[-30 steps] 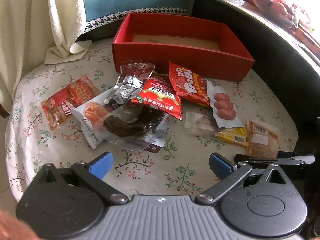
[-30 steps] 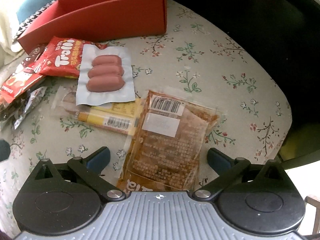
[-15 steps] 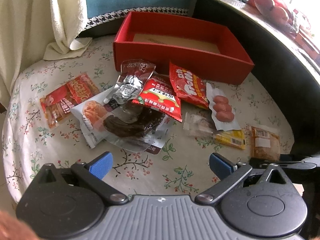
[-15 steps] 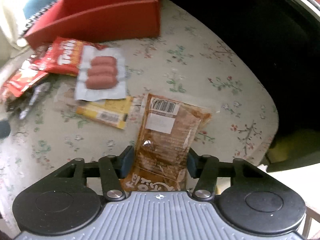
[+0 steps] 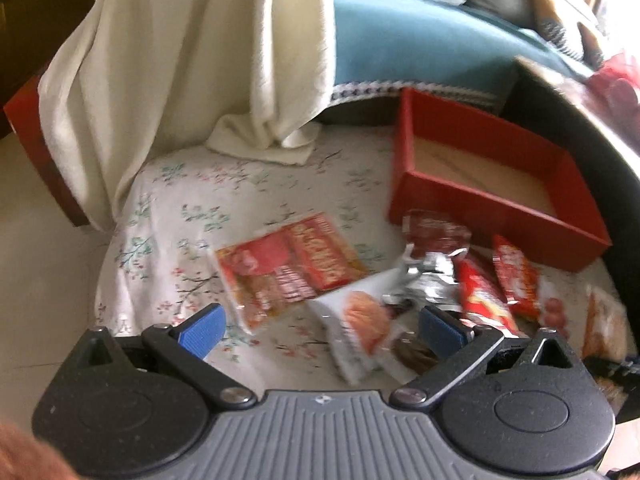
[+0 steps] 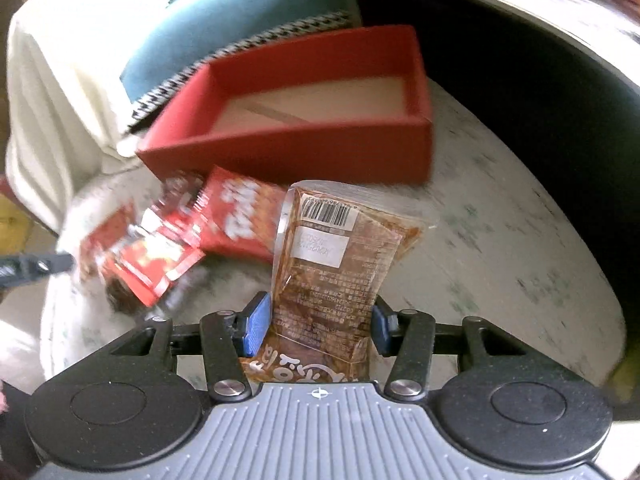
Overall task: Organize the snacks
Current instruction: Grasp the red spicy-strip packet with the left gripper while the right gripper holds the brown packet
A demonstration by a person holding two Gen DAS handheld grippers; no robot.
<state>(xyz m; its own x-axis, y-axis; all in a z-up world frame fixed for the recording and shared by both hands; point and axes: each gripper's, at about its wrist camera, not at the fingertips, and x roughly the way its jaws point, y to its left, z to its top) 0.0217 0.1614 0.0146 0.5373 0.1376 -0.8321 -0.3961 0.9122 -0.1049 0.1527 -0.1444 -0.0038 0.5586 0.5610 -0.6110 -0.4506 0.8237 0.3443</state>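
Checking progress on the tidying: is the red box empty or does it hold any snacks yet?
Empty. The red box shows only its bare tan floor in both views; the snack packets lie outside on the floral cloth.

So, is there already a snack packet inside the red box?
No, the red box shows only its bare cardboard floor; the brown packet is clamped in the right tool, in front of the box.

Your left wrist camera looks steeply down from the table's left side over scattered snack packets (image 5: 288,270), close above the flowered cloth (image 5: 192,200). Your right wrist camera faces the red box (image 6: 304,152) from the near edge. Both views share the red box (image 5: 496,196) and packets.
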